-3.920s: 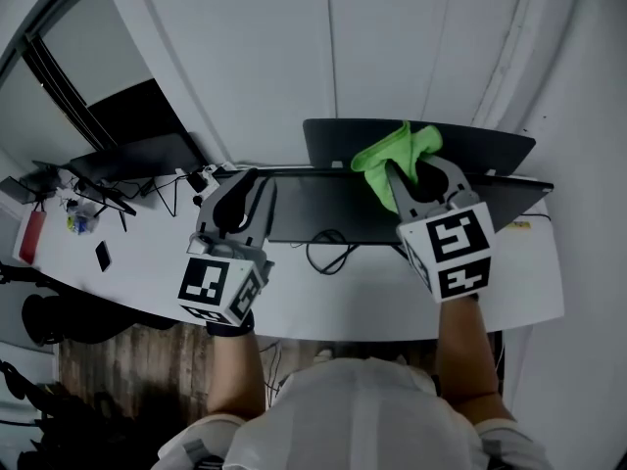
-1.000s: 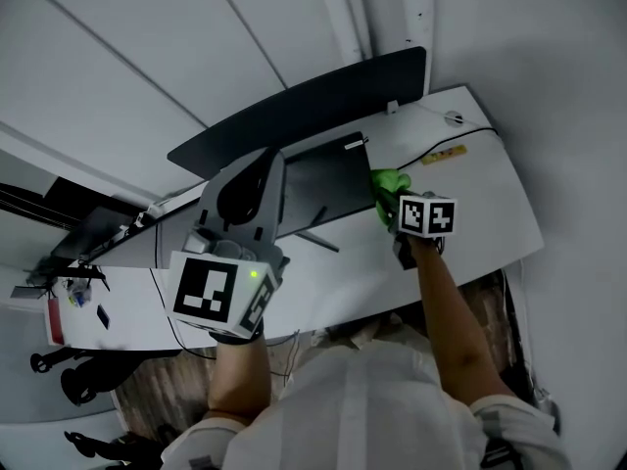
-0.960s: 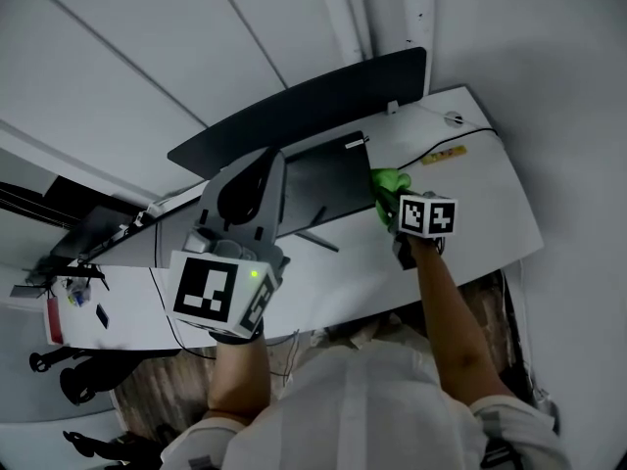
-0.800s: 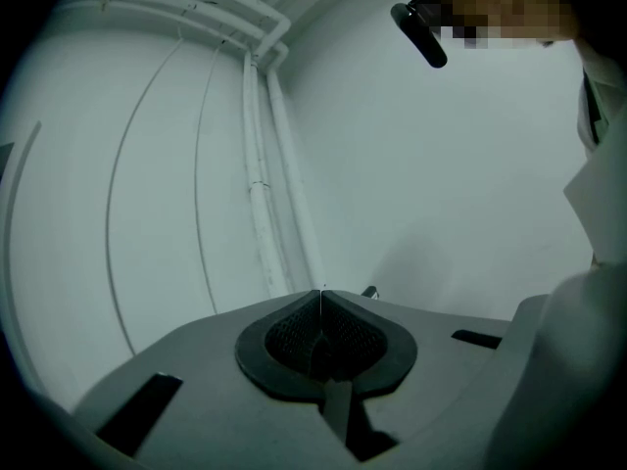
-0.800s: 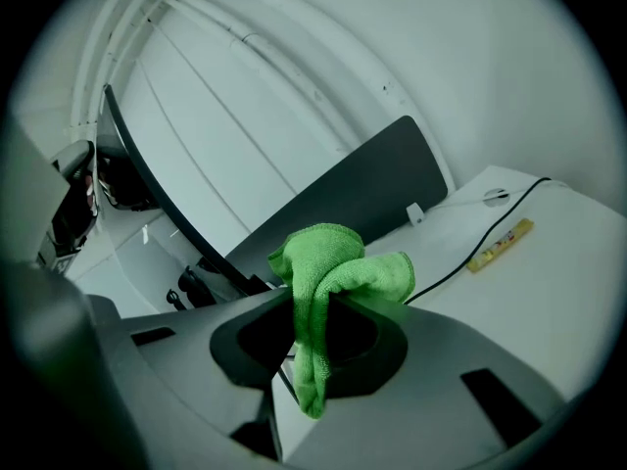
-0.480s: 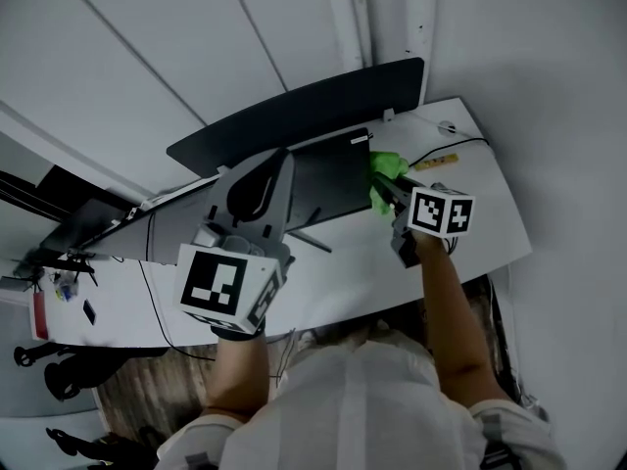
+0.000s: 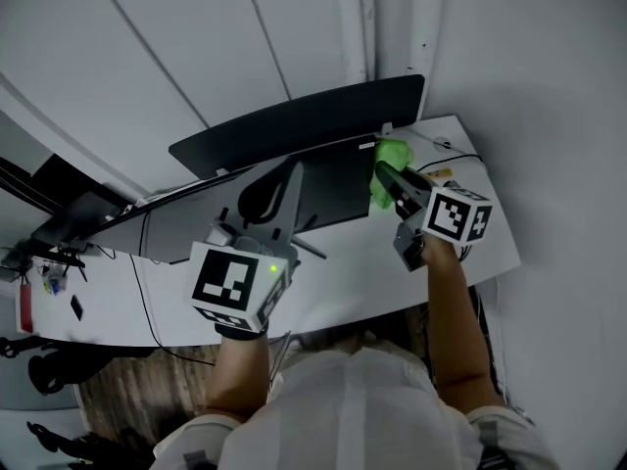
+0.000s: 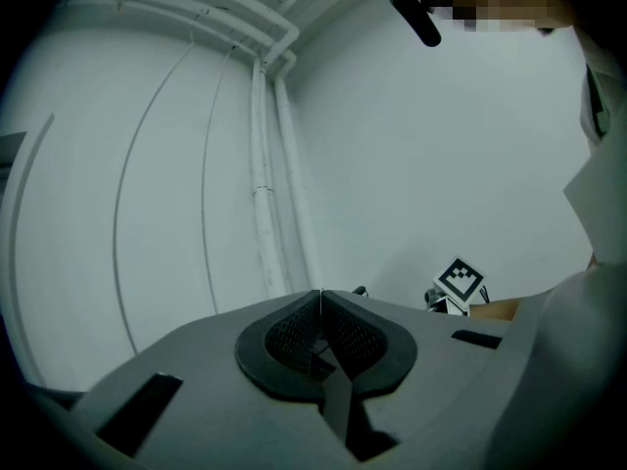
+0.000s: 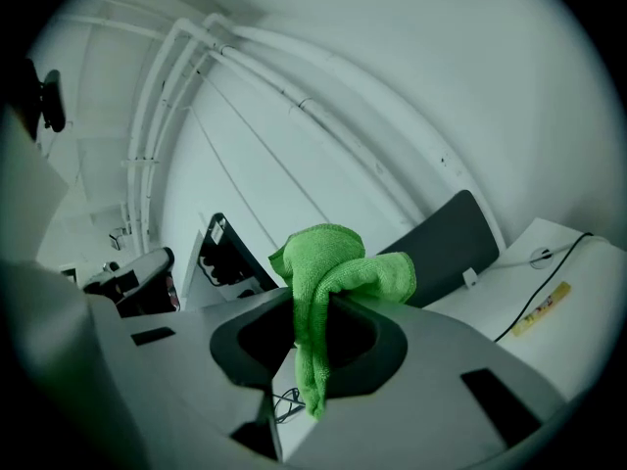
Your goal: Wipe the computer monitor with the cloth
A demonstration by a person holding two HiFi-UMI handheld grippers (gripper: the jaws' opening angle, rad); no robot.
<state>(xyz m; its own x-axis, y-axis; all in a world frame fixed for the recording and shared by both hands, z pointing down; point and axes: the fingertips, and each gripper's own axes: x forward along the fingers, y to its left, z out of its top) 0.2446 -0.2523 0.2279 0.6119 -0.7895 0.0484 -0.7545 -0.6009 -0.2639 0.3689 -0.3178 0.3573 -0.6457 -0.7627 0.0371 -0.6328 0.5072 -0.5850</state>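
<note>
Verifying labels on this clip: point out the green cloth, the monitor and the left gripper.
green cloth [image 9: 328,272]: right gripper view, bunched upper fold.
monitor [image 7: 336,189]: head view, dark screen face.
left gripper [image 8: 320,300]: left gripper view, where its shut tips meet.

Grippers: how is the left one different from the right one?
The left gripper has its jaws shut on nothing; the right gripper pinches a green cloth. The left gripper is in front of the monitor; the right gripper is at its right edge. Each carries a marker cube.
</note>
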